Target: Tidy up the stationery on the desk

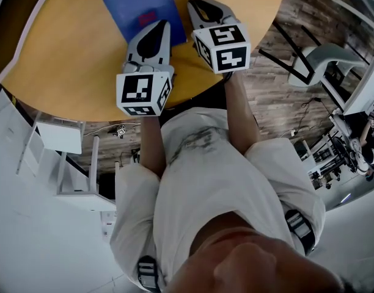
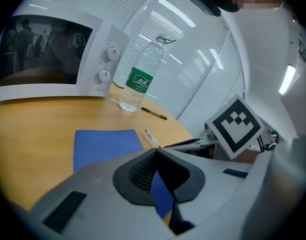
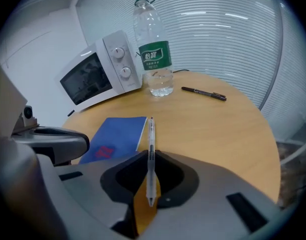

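The fingers [image 3: 118, 175] of the right gripper [image 3: 151, 154] pinch a clear pen [image 3: 151, 160] near its back end, so most of the pen sticks out in front, along the right edge of the blue notebook [image 3: 118, 136]. Whether the pen's far end touches the desk [image 3: 218, 134] I cannot tell. The fingers [image 2: 138, 171] of the left gripper [image 2: 155, 150] are pressed together at the tips with nothing between them; only the notebook shows through the small gap lower down. This gripper hangs over the near part of the notebook, just beside the right one.

A black pen [image 3: 204, 93] lies alone on the far side of the desk, near the water bottle [image 3: 155, 54], and a microwave [image 3: 100, 74] stands to the left of the bottle.

I judge that the step in hand is to carry the clear pen to its tidy place, probably beside the notebook or together with the black pen. To do it well, the grip should stay firm, because the long free end can swing or slip. The pen should come down flat, parallel to the notebook edge, and the fingers should spread only when the pen rests fully on the desk, otherwise it may roll. The left gripper is better kept out of the way, and the bottle should not be knocked on the way to the black pen
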The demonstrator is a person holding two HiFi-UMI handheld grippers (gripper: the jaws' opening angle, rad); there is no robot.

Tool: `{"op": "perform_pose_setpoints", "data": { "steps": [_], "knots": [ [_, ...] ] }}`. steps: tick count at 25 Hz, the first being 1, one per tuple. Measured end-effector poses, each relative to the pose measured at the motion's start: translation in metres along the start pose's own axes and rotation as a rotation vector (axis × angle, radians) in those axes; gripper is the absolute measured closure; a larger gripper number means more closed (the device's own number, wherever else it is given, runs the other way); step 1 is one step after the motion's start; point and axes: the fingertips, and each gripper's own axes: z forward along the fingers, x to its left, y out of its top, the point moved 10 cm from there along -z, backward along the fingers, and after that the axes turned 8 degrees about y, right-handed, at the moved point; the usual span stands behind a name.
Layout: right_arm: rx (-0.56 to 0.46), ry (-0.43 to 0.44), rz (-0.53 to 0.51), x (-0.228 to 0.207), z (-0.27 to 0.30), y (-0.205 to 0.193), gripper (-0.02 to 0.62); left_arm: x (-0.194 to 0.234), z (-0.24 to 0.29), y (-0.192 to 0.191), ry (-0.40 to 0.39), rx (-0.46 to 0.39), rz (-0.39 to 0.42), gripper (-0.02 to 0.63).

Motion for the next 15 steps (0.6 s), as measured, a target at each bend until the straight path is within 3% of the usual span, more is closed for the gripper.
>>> {"op": "perform_pose_setpoints", "data": {
  "steps": [10, 15],
  "knots": [
    [-0.02, -0.057, 0.146, 0.018, 0.006, -0.018, 0.497, 0.003, -0.001, -0.005, -0.044, 0.021, 0.031, 0.598],
    [-0.022, -0.092, 0.15, 0.024, 0.01, -0.02, 0.495, 0.003, -0.001, -0.006, -0.06, 0.023, 0.033, 0.598]
  ]
}}
